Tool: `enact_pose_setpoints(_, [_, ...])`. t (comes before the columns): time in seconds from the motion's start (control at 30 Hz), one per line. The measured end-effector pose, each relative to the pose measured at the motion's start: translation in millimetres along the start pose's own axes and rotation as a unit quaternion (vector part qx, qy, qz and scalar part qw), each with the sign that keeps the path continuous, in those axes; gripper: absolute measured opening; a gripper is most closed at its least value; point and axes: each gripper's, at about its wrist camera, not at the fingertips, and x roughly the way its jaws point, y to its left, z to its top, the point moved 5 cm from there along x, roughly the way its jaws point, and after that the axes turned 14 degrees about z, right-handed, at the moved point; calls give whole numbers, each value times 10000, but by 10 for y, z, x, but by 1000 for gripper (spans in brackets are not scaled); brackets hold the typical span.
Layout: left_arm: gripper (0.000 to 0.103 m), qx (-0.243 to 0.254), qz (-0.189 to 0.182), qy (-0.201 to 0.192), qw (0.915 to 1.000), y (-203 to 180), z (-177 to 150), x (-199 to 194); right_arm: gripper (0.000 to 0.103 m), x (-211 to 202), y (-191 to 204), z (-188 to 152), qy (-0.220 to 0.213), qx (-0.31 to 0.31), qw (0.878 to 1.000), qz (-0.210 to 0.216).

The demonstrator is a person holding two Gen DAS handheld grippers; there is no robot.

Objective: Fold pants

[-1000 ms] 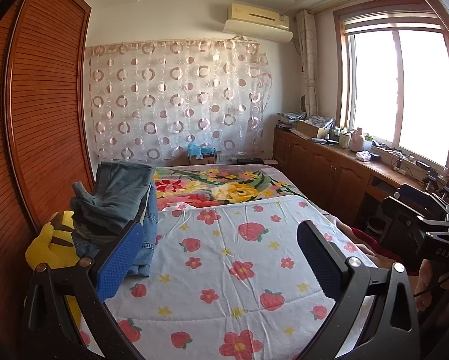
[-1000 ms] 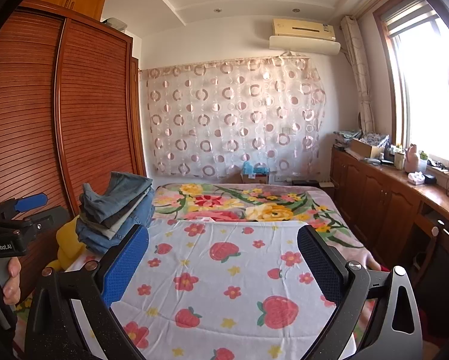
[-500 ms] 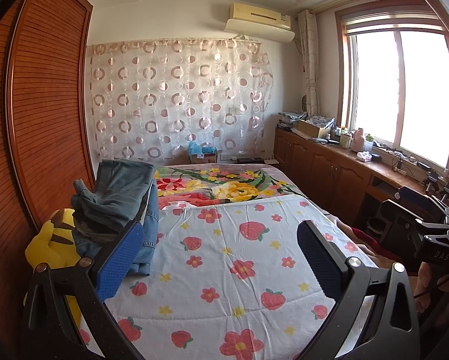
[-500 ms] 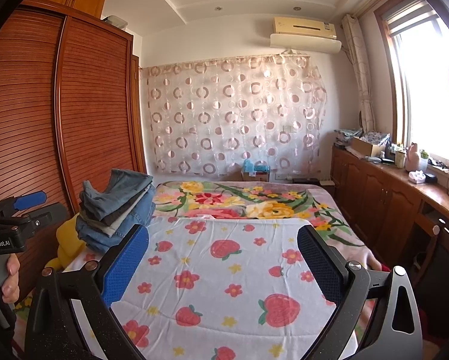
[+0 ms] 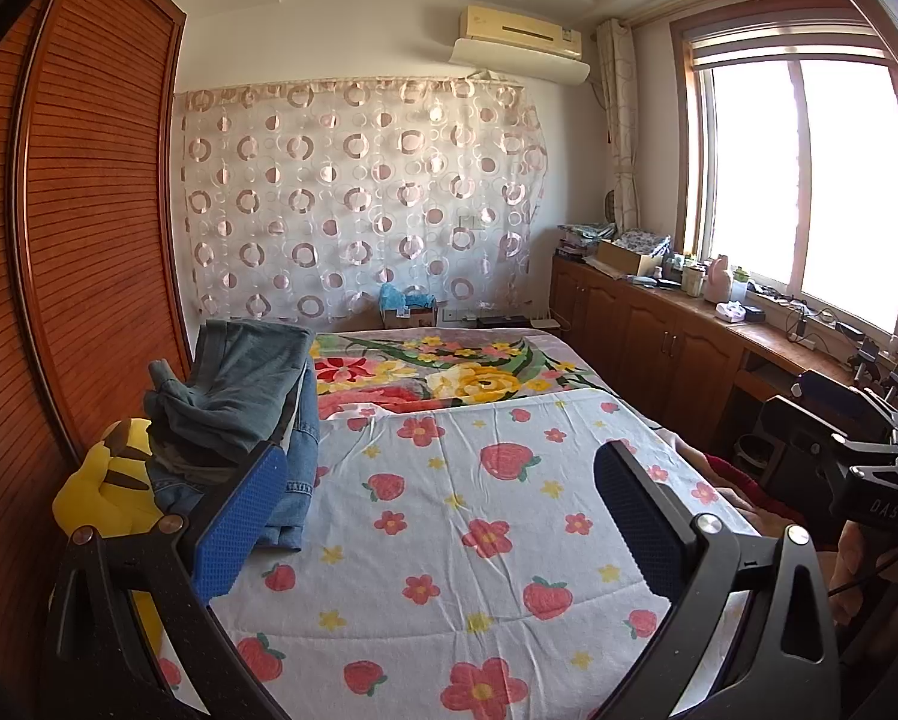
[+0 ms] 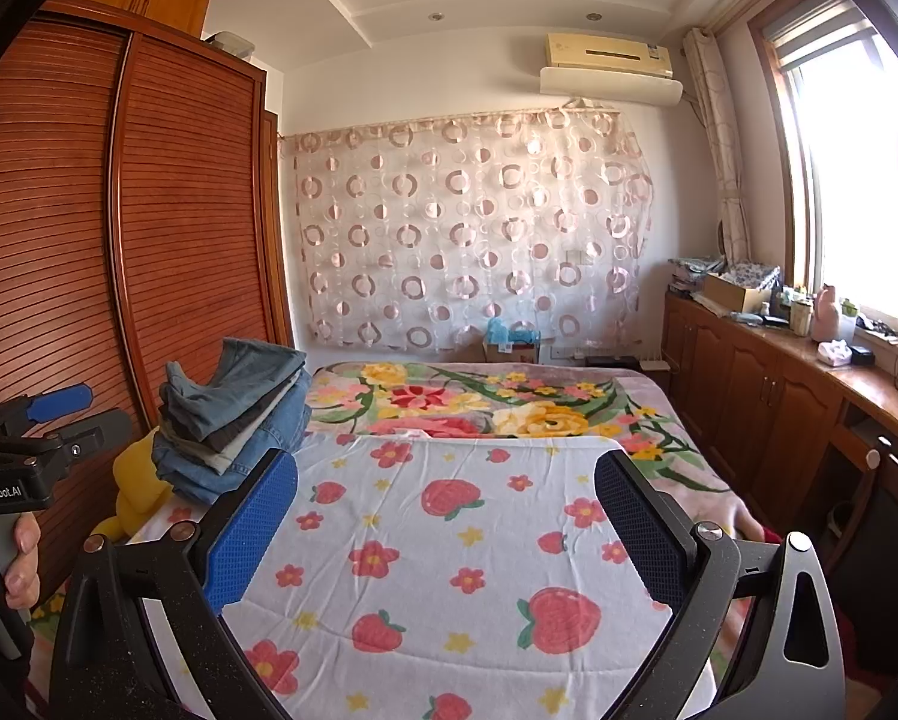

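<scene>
Both my left gripper [image 5: 443, 516] and right gripper [image 6: 446, 525] hang wide open and empty above the strawberry sheet [image 5: 449, 516]. The pants [image 6: 233, 414] sit stacked ahead to my left, apparently folded; no unfolded pair is in view, so little seems left.

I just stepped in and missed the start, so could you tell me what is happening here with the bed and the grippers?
A person holds a two-finger gripper in each hand above the bed. The left gripper and right gripper are both open and hold nothing, hovering over the strawberry-print sheet. A stack of folded pants sits at the bed's left edge by the wardrobe, with a yellow plush toy beside it. No unfolded pants lie on the sheet.
</scene>
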Motion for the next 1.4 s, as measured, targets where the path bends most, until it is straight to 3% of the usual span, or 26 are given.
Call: enact_pose_setpoints(1.4, [102, -15, 51, -38, 10000, 89, -33, 11, 100, 20, 13, -18, 1, 3, 10000, -10])
